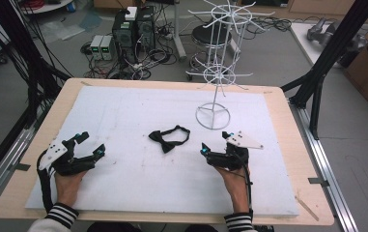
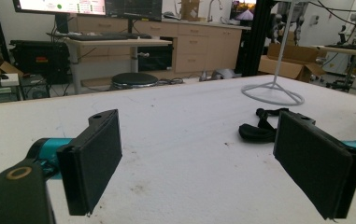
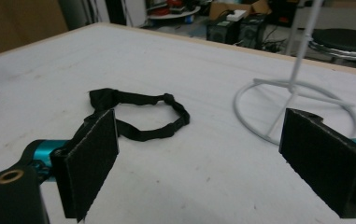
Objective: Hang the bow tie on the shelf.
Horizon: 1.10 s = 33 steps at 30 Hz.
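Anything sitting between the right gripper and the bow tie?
Nothing: in the high view, bare white mat separates the right gripper from the bow tie. The right gripper view agrees.

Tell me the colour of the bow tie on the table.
Black; the bow tie shows best in the right gripper view.

Black bow tie (image 1: pixel 169 138) with looped strap, lying flat mid-table, near white wire stand (image 1: pixel 214 72), standing upright
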Tool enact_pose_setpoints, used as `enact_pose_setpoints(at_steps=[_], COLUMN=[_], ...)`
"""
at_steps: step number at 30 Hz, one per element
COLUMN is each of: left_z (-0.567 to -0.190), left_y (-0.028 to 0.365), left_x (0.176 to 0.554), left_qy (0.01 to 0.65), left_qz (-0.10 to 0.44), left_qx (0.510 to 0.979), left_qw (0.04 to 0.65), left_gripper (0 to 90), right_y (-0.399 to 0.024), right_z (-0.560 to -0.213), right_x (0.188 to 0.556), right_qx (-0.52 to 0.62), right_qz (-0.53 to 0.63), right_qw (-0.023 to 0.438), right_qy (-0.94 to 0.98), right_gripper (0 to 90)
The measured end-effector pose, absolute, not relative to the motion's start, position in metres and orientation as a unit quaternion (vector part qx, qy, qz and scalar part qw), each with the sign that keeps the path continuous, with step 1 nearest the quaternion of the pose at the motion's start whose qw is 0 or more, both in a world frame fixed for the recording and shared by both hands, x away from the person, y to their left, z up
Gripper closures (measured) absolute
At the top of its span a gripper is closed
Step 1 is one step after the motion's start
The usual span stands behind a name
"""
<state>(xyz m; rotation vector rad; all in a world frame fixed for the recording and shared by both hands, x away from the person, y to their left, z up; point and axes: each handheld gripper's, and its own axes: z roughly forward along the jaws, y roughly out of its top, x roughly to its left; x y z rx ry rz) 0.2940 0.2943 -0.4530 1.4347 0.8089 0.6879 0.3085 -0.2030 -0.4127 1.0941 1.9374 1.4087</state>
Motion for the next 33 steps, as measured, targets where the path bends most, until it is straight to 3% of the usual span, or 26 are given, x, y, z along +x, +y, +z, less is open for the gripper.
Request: enact_pose_setpoints(at_steps=[15, 29, 33], left_z=[-0.453, -0.453, -0.453], left_y=[0.294, 0.295, 0.294], left_x=[0.294, 0.294, 0.294], left_qy=[0.353, 0.353, 0.354], left_qz=[0.301, 0.301, 0.299], left_qx=[0.626, 0.626, 0.624], left_qw=[0.627, 0.627, 0.629], left_gripper=[15.6, 15.6, 15.7], right_y=[-0.165, -0.123, -0.114], right_z=[-0.385, -0.381, -0.385], right_x=[0.339, 0.363, 0.369], right_qx=[0.324, 0.259, 0.243], right_qz=[0.467, 0.405, 0.405], right_qw=[0.19, 0.155, 0.12], right_qy=[0.8, 0.863, 0.873], right_gripper=[10.9, 10.9, 10.9])
